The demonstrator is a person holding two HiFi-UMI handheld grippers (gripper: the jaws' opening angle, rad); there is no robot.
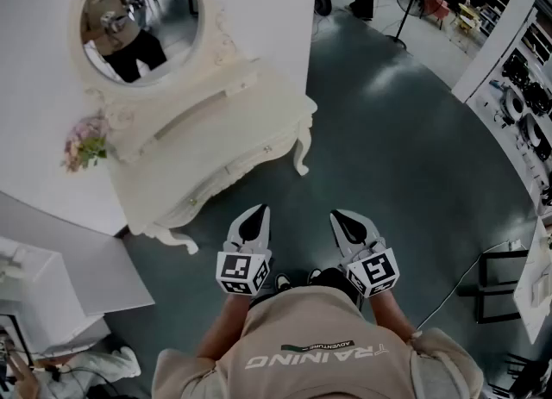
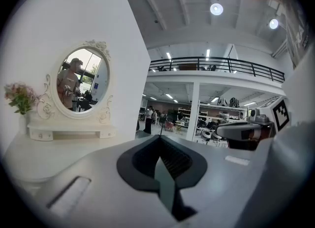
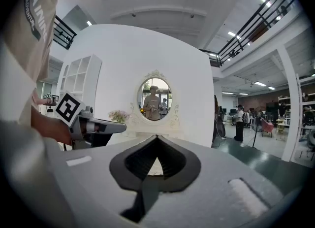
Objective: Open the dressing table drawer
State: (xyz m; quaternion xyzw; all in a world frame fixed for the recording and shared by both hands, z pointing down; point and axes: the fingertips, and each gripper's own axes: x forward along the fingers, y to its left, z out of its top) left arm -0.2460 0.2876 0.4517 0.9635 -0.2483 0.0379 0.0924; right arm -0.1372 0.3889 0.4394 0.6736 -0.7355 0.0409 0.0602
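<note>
In the head view, the left gripper [image 1: 255, 220] and right gripper [image 1: 348, 221] are held side by side (both clenched, nothing grasped), apart from the dressing table [image 1: 216, 143] ahead. In the left gripper view, the jaws are seen pressed together, the table at the left. In the right gripper view, the jaws are likewise closed, the table straight ahead.

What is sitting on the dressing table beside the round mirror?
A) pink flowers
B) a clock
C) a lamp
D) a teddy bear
A: a small bunch of pink flowers stands just left of the mirror on the dressing table.
</note>
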